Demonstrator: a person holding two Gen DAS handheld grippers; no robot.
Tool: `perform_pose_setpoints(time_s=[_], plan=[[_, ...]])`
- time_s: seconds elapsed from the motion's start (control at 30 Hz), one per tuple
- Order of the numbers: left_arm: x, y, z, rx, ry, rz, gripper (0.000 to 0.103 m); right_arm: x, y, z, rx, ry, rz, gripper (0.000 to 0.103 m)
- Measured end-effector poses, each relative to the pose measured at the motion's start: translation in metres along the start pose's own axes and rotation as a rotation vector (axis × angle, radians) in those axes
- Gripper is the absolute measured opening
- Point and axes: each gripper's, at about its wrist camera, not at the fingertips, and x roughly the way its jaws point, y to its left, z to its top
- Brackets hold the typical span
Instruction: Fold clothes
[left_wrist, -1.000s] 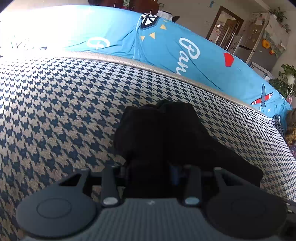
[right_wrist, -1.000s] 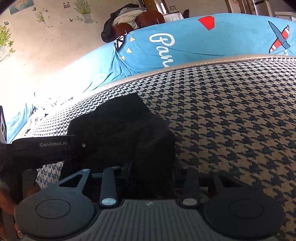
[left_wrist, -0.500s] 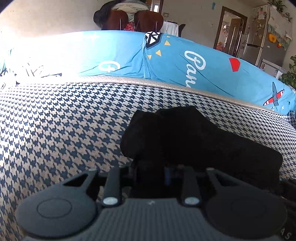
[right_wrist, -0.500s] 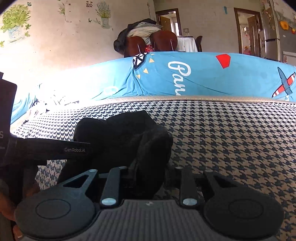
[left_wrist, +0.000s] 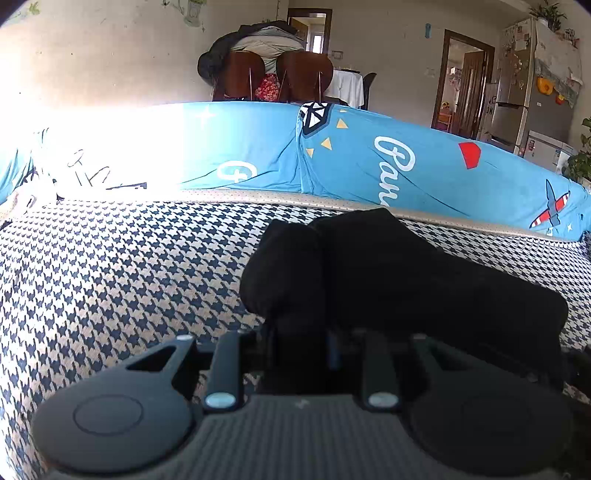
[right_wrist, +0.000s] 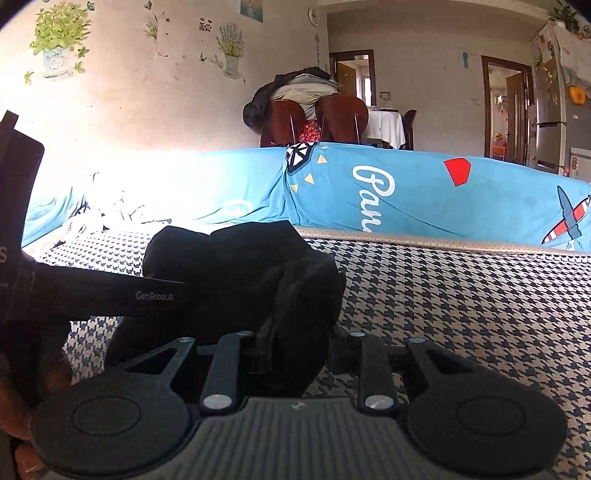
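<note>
Houndstooth-covered surface (left_wrist: 110, 280) under a bunched black garment (left_wrist: 388, 273).

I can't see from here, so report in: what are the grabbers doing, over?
Left gripper shut on black garment. Right gripper shut on it too. Garment bunched on houndstooth cover. Nothing in the way.

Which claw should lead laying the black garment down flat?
Either; likely together. The left claw and the right claw each pinch one end of the black garment above the houndstooth cover.
</note>
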Motion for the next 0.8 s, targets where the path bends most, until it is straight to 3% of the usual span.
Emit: perform_pose_setpoints(time_s=[0.8], plan=[[-0.022, 0.007, -0.018, -0.014, -0.016, 0.028, 0.024, -0.018, 0.015, -0.01, -0.037, -0.001, 0.014, 0.026]])
